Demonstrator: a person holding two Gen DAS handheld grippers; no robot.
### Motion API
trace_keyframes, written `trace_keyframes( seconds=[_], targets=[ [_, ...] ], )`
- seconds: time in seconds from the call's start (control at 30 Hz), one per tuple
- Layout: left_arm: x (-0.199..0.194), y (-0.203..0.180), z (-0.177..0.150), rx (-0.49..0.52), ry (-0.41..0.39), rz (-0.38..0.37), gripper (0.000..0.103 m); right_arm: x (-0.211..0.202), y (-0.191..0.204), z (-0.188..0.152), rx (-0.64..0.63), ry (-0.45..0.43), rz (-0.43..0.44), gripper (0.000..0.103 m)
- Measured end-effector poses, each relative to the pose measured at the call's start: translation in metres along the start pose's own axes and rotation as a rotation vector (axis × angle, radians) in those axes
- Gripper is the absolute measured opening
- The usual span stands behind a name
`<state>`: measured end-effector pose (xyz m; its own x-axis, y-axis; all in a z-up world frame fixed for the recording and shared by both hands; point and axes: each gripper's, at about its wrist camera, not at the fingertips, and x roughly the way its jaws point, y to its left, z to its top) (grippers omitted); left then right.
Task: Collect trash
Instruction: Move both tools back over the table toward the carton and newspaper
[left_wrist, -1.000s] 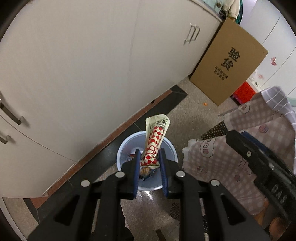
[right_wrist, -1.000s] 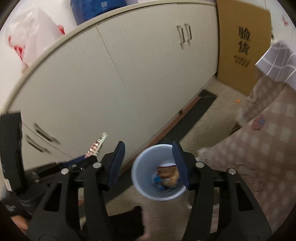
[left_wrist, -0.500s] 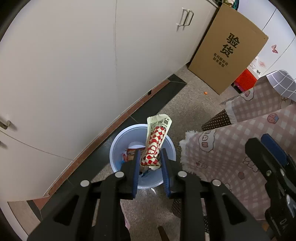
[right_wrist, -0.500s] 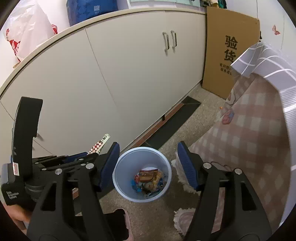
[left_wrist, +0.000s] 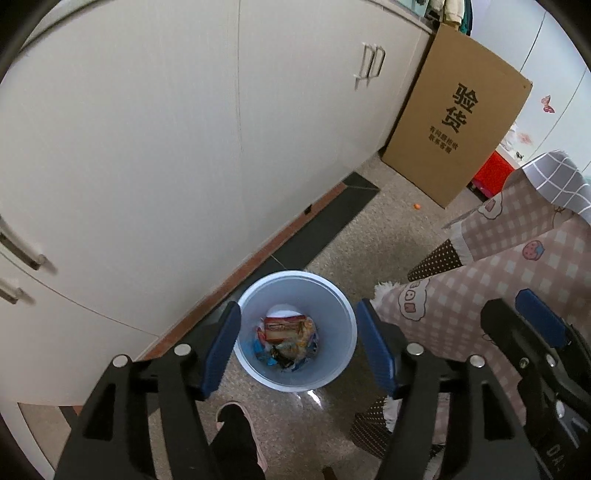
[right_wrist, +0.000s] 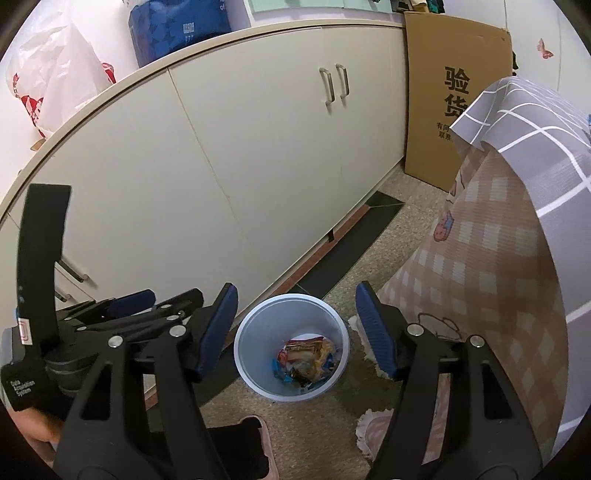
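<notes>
"验货" in black on the leaning cardboard box (left_wrist: 458, 122).

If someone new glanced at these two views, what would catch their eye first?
Most likely the pale blue trash bin on the speckled floor, framed by both open grippers, with colourful snack wrappers at its bottom. Next, the tall cardboard box with black Chinese characters leaning by the white cabinets.

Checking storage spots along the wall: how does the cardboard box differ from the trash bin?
The cardboard box is brown, flat-sided, printed with black characters, and leans against the cabinet; the trash bin is pale blue, round, open-topped, with wrappers inside. The box looks larger. Both sit on the floor.
</notes>
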<state>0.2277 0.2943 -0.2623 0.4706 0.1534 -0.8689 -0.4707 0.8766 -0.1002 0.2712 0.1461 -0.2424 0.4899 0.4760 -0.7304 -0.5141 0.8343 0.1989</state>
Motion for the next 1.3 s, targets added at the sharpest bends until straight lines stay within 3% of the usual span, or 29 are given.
trace_keyframes(
  seconds=[0.23,0.47,0.67,0.97,1.17,1.3],
  targets=[
    [-0.048,0.003,-0.004,0.004,-0.103,0.049,0.069,-0.022,0.010,0.002,0.000,-0.006,0.050,0.066],
    [-0.103,0.011,-0.010,-0.008,-0.201,0.093,0.073,-0.056,0.023,0.009,0.034,-0.006,0.169,0.066],
    [-0.150,0.015,-0.021,0.004,-0.272,0.141,0.075,-0.080,0.027,0.009,0.129,0.056,0.331,0.069],
    [-0.189,-0.002,-0.037,0.021,-0.319,0.086,0.077,-0.137,0.020,0.003,0.098,-0.063,0.265,0.069],
    [-0.206,-0.047,-0.041,0.097,-0.339,0.005,0.078,-0.186,-0.013,-0.010,0.095,-0.170,0.144,0.071],
    [-0.215,-0.096,-0.046,0.180,-0.345,-0.087,0.079,-0.216,-0.047,-0.020,0.129,-0.230,0.063,0.073]
  ],
)
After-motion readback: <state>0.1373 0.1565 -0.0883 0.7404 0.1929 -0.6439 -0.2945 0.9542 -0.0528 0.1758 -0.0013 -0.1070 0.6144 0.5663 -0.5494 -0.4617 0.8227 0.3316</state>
